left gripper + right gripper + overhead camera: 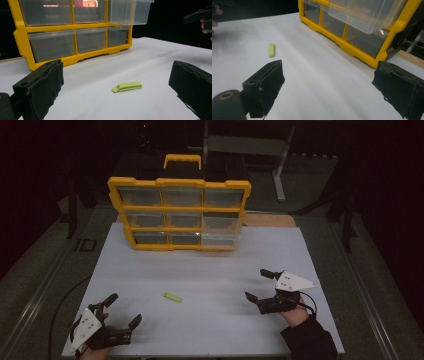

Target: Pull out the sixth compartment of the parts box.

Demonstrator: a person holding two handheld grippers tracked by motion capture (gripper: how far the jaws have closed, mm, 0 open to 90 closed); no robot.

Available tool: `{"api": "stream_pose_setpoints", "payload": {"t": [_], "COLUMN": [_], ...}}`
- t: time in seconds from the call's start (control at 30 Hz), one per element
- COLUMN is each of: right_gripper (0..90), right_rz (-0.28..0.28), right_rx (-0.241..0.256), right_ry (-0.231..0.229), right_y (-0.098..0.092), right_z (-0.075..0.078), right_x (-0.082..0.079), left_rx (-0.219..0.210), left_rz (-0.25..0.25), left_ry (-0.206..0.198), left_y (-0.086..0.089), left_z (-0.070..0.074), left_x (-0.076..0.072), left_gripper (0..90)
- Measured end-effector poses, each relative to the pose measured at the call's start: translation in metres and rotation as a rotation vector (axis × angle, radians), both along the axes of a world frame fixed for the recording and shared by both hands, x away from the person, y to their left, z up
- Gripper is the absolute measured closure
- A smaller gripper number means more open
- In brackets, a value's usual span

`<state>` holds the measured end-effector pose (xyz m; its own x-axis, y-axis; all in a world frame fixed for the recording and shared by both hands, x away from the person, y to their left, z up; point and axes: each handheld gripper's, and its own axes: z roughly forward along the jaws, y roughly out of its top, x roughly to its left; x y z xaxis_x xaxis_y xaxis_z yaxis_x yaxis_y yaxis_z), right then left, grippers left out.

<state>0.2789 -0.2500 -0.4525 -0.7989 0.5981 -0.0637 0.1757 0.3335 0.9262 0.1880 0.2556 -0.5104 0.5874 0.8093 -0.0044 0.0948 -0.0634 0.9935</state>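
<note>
Drawer (218,240) contents indistinct behind plastic

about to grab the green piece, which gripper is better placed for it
Left, probably: the left gripper is open and the green piece lies right ahead between its jaws; the right gripper sees it off to the side.

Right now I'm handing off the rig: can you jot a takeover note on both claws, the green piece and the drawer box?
Left claw: open, empty, near table corner.
Right claw: open, empty, right side.
Green piece: flat on the table between the claws, closer to the left one, untouched.
Drawer box: upright at the far edge, bottom-right drawer pulled out.
Done: that drawer stands open.
Left: probably pick up the piece and put it in the drawer.
</note>
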Motion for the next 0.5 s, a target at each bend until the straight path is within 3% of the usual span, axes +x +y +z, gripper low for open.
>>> {"api": "stream_pose_setpoints", "payload": {"t": [0.2, 0.5], "right_gripper": [9.0, 9.1], "right_rz": [-0.013, -0.039], "right_rx": [0.008, -0.022], "right_ry": [0.010, 0.029], "right_y": [-0.007, -0.018], "right_z": [-0.009, -0.022], "right_x": [-0.008, -0.021], "left_rx": [0.002, 0.004], "left_rz": [-0.001, -0.001], "left_ry": [0.001, 0.002], "left_y": [0.000, 0.000], "left_z": [0.000, 0.000], "left_x": [0.000, 0.000], "left_gripper": [0.3, 0.3]}}
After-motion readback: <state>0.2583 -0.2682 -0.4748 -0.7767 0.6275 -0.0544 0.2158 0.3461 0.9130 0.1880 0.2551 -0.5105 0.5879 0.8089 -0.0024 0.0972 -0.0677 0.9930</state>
